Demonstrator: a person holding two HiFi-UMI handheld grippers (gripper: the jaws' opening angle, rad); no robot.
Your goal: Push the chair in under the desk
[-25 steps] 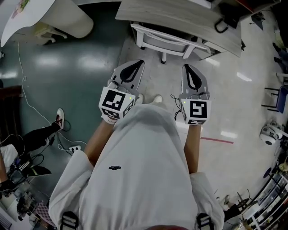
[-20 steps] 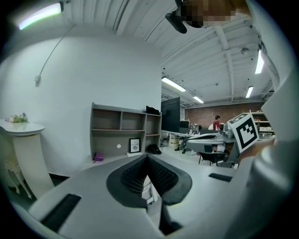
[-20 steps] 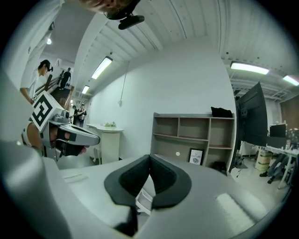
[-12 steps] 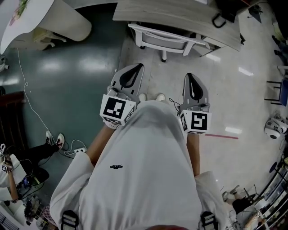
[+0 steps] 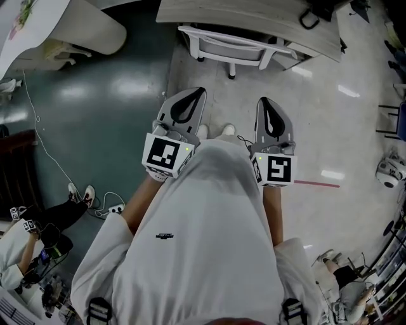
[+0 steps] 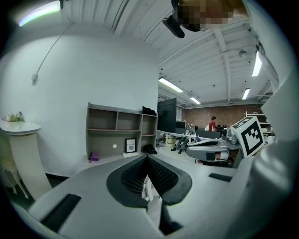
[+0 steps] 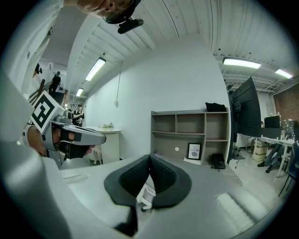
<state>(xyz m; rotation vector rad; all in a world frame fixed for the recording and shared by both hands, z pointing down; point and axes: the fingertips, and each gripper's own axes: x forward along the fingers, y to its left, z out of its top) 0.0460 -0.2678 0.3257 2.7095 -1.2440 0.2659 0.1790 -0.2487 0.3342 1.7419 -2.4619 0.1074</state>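
Closest in, the person's white shirt (image 5: pixel 196 241) fills the lower head view. Just beyond it, the left hand-held gripper (image 5: pixel 190 98) and the right hand-held gripper (image 5: pixel 268 113) are held side by side above the glossy pale floor (image 5: pixel 330 127). Each has its jaws pressed together with nothing between them, and both are well apart from the chair. Farther on, the white-framed chair with a grey seat (image 5: pixel 231 47) stands at the pale wood-grain table (image 5: pixel 254 13), its far part hidden beneath the tabletop's edge.
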